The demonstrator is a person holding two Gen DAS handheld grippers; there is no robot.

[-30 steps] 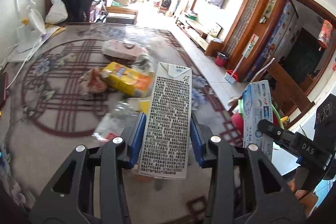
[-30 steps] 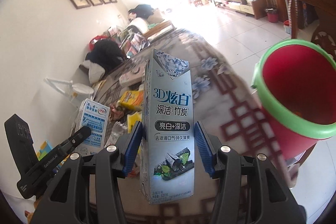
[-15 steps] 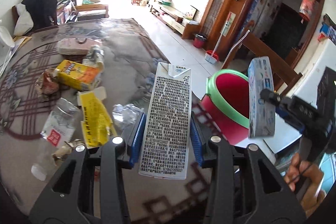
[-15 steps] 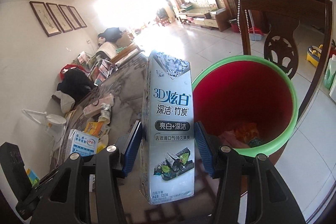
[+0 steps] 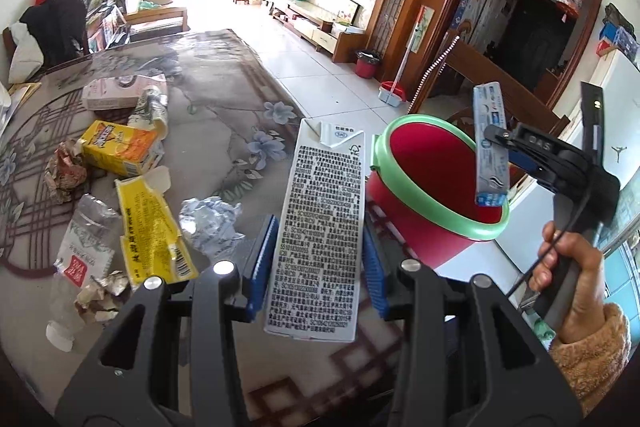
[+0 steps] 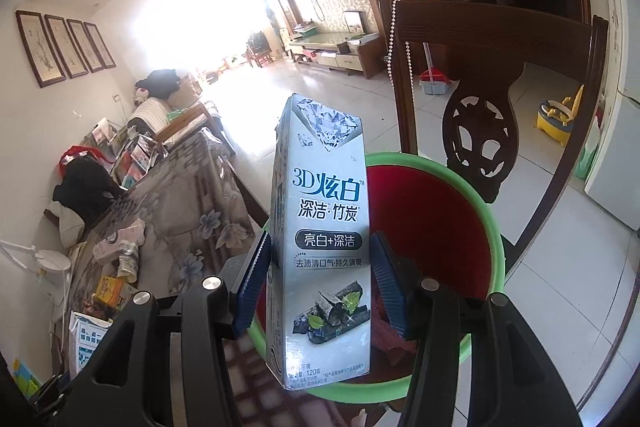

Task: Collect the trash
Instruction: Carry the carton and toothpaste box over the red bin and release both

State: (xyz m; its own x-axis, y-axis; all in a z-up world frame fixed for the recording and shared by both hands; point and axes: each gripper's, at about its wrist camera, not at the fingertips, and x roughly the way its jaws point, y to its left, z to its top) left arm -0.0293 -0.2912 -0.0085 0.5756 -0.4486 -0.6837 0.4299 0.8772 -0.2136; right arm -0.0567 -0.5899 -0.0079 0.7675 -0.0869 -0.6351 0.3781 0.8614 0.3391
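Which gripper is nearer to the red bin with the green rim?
Right. The right gripper holds its toothpaste box over the red bin with the green rim; the left gripper is beside it, above the table.

Red and green against a flowered grey cloth

Red plastic bucket (image 5: pixel 430 183) with green rim at right; yellow juice carton (image 5: pixel 120 151) left; grey-white toothpaste box (image 6: pixel 324 247) centre.

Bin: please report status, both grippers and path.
Right gripper shut on toothpaste box, over bin. Left gripper shut on carton, short of bin. Nothing in the way.
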